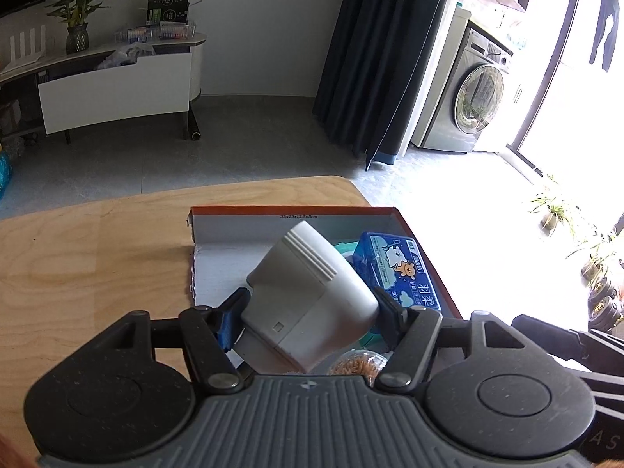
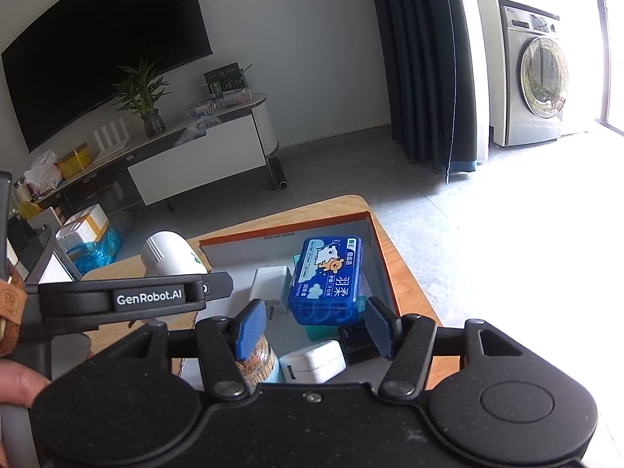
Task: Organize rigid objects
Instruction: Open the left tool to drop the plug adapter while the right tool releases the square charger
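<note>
Left tongs (image 1: pixel 312 308) clamped on one grey plastic device (image 1: pixel 308 296) above orange-rimmed cardboard box (image 2: pixel 380 251) at the surface's far corner; right tongs (image 2: pixel 314 329) apart, empty, over one blue lidded case (image 2: pixel 327 279), two white adapters (image 2: pixel 312 360).

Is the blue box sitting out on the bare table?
No, the blue box lies inside the orange-edged cardboard box, on top of other things there.

A box (image 2: pixel 380 241) sits on the bench (image 1: pixel 97 257) near its far right corner. In the box, a case (image 2: pixel 325 280) lies on top toward the far right, an adapter (image 2: pixel 271 284) just left of it, a charger (image 2: pixel 312 360) and a jar (image 2: pixel 255 362) nearer. A canister (image 1: pixel 308 300) hangs tilted over the box's left part.
</note>
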A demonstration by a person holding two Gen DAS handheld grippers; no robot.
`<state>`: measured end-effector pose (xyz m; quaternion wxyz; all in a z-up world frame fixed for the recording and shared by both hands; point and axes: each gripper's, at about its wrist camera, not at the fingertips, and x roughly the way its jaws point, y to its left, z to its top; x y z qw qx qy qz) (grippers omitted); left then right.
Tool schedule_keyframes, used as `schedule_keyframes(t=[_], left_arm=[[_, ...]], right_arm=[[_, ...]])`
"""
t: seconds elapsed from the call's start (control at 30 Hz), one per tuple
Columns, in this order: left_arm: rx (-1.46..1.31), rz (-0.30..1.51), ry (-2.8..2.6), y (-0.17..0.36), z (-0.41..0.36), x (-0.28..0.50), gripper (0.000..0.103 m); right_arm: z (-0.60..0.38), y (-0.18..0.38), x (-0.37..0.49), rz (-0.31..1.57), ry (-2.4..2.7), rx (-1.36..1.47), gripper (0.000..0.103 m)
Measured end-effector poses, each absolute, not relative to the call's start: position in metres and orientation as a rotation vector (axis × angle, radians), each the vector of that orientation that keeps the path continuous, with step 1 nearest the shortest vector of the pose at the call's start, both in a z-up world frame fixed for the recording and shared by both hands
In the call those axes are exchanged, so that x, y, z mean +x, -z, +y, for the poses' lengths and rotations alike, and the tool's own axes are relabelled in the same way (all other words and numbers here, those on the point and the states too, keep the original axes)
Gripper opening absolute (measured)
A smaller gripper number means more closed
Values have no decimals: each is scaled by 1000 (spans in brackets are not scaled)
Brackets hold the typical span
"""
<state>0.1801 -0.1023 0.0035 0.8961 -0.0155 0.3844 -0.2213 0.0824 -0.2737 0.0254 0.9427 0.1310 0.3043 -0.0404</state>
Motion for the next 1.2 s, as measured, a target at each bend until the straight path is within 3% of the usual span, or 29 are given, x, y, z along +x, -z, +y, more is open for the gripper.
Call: schedule_keyframes(t=[0.6,1.07,1.2], left_arm=[[-86,807,484,-11,-100,172,74],[23,763,323,-31,-79,93,102],[28,755,282,-29,-74,75,103]], right_arm=[[-281,-33,62,570,93,288,69],[-265,-47,25,568,62,233,81],[-262,-47,11,568,48,211,84]])
